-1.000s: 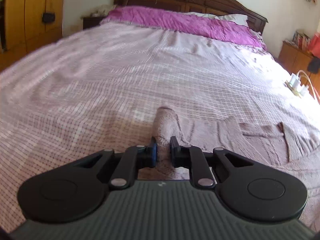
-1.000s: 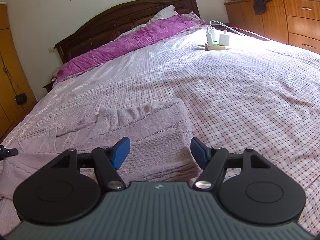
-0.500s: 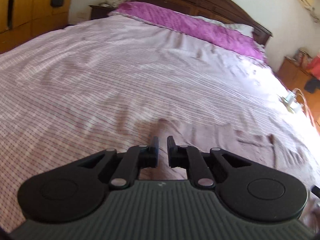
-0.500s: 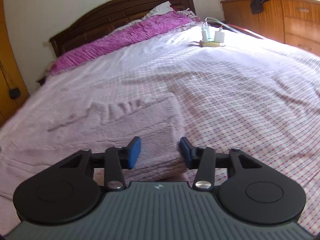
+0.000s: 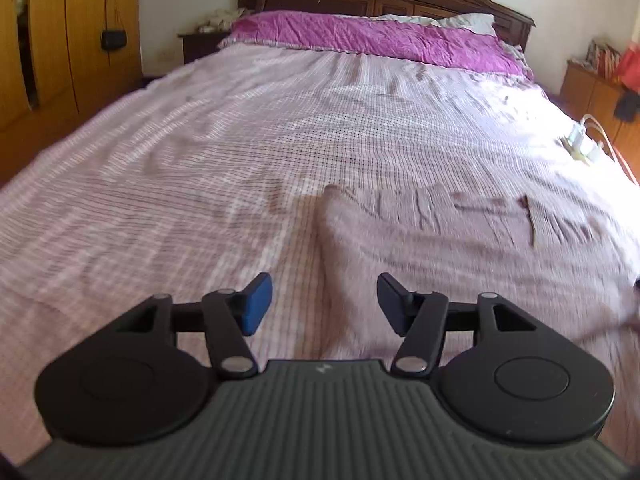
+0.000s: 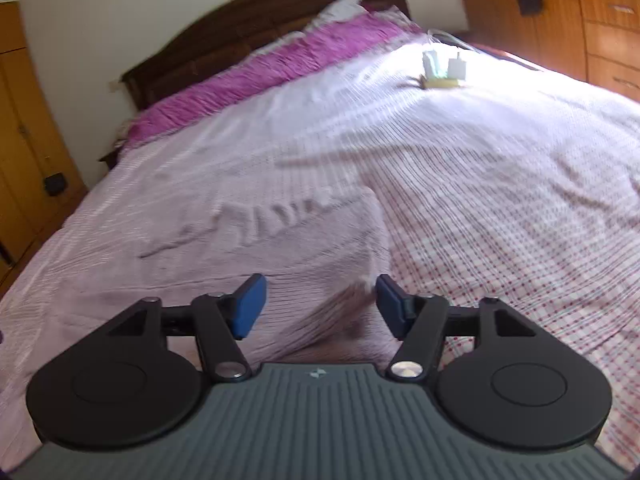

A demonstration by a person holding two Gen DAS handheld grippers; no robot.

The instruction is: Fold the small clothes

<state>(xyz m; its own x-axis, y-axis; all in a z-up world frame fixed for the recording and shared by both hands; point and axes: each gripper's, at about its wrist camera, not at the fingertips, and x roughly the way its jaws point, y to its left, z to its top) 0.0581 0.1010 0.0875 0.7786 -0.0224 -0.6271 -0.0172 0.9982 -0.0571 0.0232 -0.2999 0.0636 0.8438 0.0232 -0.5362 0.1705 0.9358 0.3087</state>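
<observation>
- The left gripper has its fingers spread wide apart with nothing between them. The left edge of the pink knit garment runs just ahead of the gap and off to the right of the fingers, lying flat on the checked bedsheet.
- The right gripper is spread the same way and holds nothing. The garment's near right corner sits between the fingers, close to the right one, and looks lifted and bunched, though blur makes it hard to say how much.
- The garment and the sheet are nearly the same colour and both are soft. I think the likeliest slip is a finger going under both layers, so that the sheet comes up with the knit.
- If the fingers close where they are, the left one may catch only sheet, since the garment's edge lies toward the right finger and not centred in the gap.
- That raised corner at the right fingers could roll under when pinched, leaving a crooked fold line.
- The far edge of the garment looks rumpled, with a dark crease off to the right. Folding over it would trap the wrinkles.
- The chargers and cable lie well beyond the fingers, near the far side of the bed. They seem out of the way unless the sheet gets dragged.
</observation>
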